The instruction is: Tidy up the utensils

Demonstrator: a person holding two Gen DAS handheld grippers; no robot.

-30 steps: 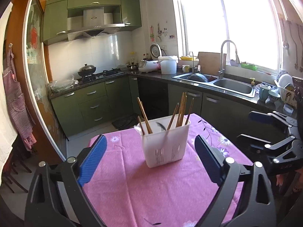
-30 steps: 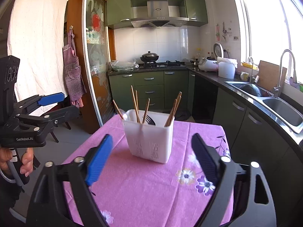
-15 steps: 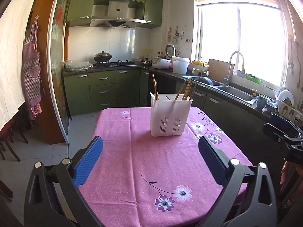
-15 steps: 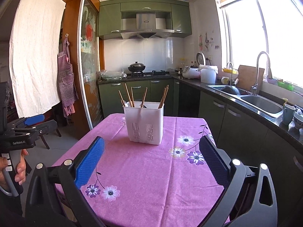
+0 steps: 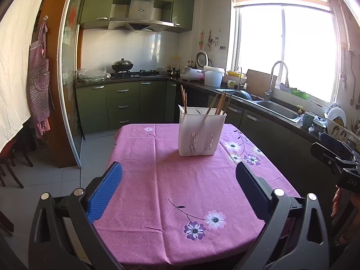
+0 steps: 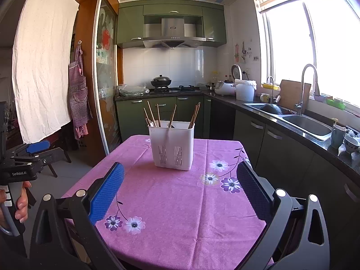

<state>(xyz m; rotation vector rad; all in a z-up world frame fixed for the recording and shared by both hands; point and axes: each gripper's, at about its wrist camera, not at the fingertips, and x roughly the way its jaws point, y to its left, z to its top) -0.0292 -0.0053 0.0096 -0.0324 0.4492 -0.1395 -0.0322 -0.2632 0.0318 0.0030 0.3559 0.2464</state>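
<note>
Left claw (image 5: 178,189): I had it spread wide and holding nothing, low in the frame over the near edge of the table (image 5: 157,180).
Right claw (image 6: 180,189): likewise released and empty, at the bottom of the frame.
Utensil holder (image 6: 172,145): stood upright at centre frame, on the table's far half, well apart from both claws.
Chopsticks (image 6: 194,114): leaned inside the holder, tips above its rim.

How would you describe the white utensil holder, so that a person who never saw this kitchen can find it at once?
Look at the table with the pink flowered cloth in the middle of the green kitchen. The holder stands upright on its far half, the only thing on the cloth. It is a white box with slotted vents low on its front, and wooden chopsticks stick out of its top.
</note>
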